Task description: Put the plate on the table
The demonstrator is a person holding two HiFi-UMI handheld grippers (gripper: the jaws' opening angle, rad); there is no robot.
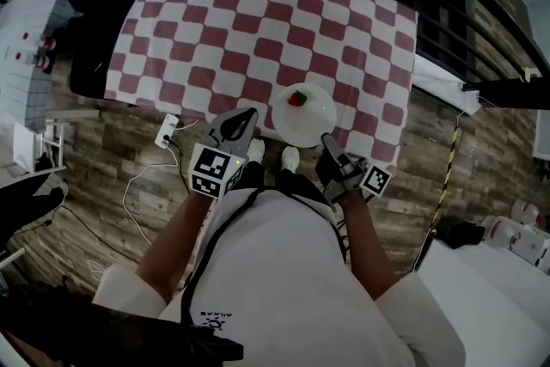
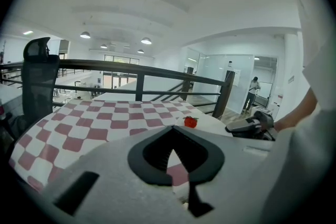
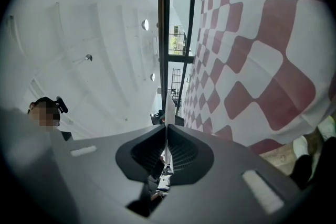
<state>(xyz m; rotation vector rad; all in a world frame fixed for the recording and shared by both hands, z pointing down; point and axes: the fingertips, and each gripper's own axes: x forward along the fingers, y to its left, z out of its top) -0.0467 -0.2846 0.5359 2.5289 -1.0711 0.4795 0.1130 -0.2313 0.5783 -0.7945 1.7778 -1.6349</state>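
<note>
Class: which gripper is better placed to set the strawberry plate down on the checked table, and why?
Right. The right gripper is shut on the plate at its rim, holding it at the table's near edge. The left gripper is shut on nothing beside it.

Your plate point(image 1: 314, 125) is plain white, the strawberry point(image 1: 297, 99) red with a green top, and the tablecloth point(image 1: 258, 21) checked in dull red and white. Your left gripper point(image 1: 247, 114) and right gripper point(image 1: 327, 139) are dark grey with black-and-white marker cubes; the floor point(image 1: 103, 176) shows brown wood-grain planks.
</note>
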